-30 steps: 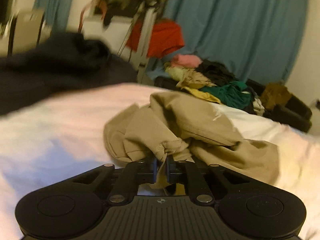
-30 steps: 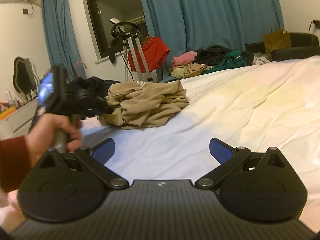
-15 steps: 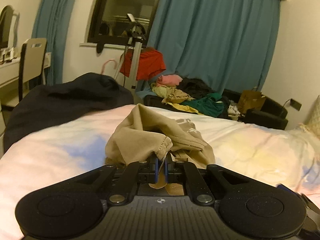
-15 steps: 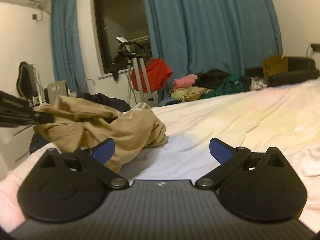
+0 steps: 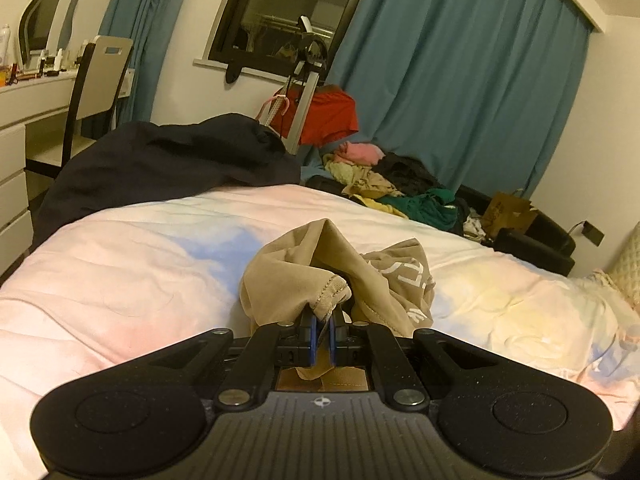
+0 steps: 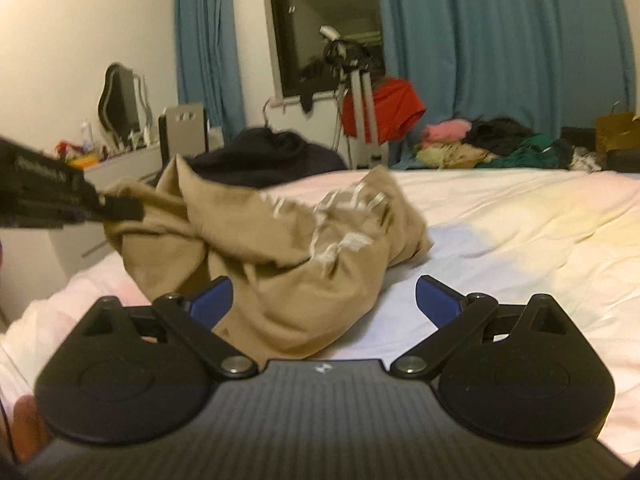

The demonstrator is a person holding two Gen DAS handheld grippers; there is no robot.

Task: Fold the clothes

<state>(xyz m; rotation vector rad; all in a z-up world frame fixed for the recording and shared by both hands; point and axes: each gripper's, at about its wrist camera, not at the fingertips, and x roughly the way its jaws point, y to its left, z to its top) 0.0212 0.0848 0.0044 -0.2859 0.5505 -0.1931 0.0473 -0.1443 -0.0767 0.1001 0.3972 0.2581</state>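
Observation:
A crumpled tan garment (image 5: 340, 272) with white lettering hangs from my left gripper (image 5: 322, 330), which is shut on its hemmed edge above the pale bed (image 5: 120, 272). In the right wrist view the same tan garment (image 6: 288, 248) is lifted at its left end by the left gripper (image 6: 120, 208), while its lower part droops onto the bed (image 6: 520, 232). My right gripper (image 6: 324, 300) is open just in front of the garment's lower folds, nothing between its fingers.
A dark garment (image 5: 168, 160) lies at the bed's far left. Beyond the bed are a heap of mixed clothes (image 5: 400, 184), a stand with a red cloth (image 5: 328, 116), blue curtains, and a white desk with a chair (image 5: 100, 80) at left.
The left gripper has pulled the tan garment toward the near side and lifted it. The right gripper has come closer, so the garment now fills the space before its open fingers.

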